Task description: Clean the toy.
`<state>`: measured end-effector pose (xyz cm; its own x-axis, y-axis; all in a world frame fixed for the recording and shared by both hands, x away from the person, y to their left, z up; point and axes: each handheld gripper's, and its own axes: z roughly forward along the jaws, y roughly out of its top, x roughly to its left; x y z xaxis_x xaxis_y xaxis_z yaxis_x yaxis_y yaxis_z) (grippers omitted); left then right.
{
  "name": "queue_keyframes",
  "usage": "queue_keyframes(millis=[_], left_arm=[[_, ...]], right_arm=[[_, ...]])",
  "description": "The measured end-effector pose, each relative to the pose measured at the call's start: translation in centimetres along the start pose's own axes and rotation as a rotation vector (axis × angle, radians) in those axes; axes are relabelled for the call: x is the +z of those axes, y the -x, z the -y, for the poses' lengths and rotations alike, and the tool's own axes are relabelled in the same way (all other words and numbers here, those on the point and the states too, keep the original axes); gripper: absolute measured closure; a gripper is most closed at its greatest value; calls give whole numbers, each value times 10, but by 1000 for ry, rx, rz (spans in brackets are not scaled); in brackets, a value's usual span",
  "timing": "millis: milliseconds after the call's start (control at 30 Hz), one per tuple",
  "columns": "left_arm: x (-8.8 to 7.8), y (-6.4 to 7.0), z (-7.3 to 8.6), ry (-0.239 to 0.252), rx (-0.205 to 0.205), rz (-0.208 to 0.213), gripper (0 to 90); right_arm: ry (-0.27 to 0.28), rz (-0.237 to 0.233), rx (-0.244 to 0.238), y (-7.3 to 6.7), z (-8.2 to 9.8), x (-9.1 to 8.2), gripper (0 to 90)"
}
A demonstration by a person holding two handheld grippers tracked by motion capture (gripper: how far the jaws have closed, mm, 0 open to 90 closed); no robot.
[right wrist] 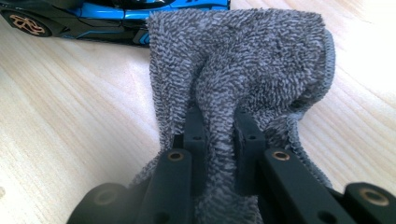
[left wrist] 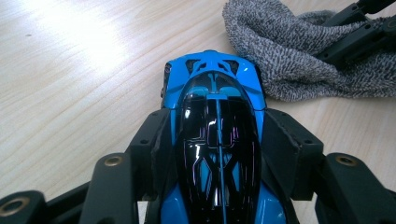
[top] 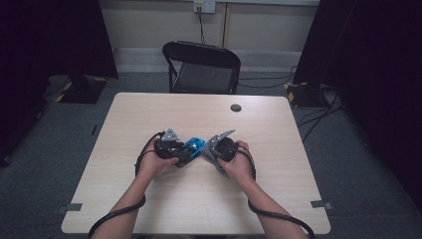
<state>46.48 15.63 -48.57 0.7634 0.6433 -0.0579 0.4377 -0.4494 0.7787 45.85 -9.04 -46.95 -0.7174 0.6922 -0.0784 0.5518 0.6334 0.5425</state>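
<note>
- Nearest the camera in the high view, two forearms came in from the bottom edge, with a cable trailing from each gripper over the worktop (top: 149, 209).
- The left gripper (top: 180, 149) held a blue toy car (left wrist: 215, 140). Its fingers (left wrist: 154, 149) stood about half open and pressed on both sides of the car body, so the car was clamped and rested on the worktop near its middle.
- The right gripper (top: 213, 149) held a grey cloth (right wrist: 243, 70). Its fingers (right wrist: 194, 135) were almost closed, with only a fold of the cloth pinched between them.
- The cloth lay just beside the car, and at one end it seemed to touch it.
- Risk, as I judge it: the pinch took only a thin fold, so if the cloth was rubbed hard on the car it could slip out of the fingers.
- Another risk: the car body was glossy and rounded, so a push from the cloth could turn it or squeeze it out of the left grip.
- Farther away, a dark round cap (top: 236, 107) sat in the worktop, and a black chair (top: 201, 67) stood behind it.
</note>
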Motion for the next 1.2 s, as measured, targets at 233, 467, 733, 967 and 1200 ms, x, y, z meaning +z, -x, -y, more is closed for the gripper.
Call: queue_keyframes(millis=[233,467,733,967,1200], left_arm=[[0,0,0,-3,0,-1,436],[0,0,0,0,0,0,436],[0,0,-1,-6,0,-3,437],[0,1,-1,-6,-2,-5,436],[0,1,0,-6,4,-11,436]], right_arm=[[3,-16,-9,-4,-1,0,790],[3,-24,-18,-8,-3,1,789],[5,-31,-24,-12,-4,1,790],[11,-47,-39,-20,-5,2,789],[19,-72,-61,-32,-7,2,789]])
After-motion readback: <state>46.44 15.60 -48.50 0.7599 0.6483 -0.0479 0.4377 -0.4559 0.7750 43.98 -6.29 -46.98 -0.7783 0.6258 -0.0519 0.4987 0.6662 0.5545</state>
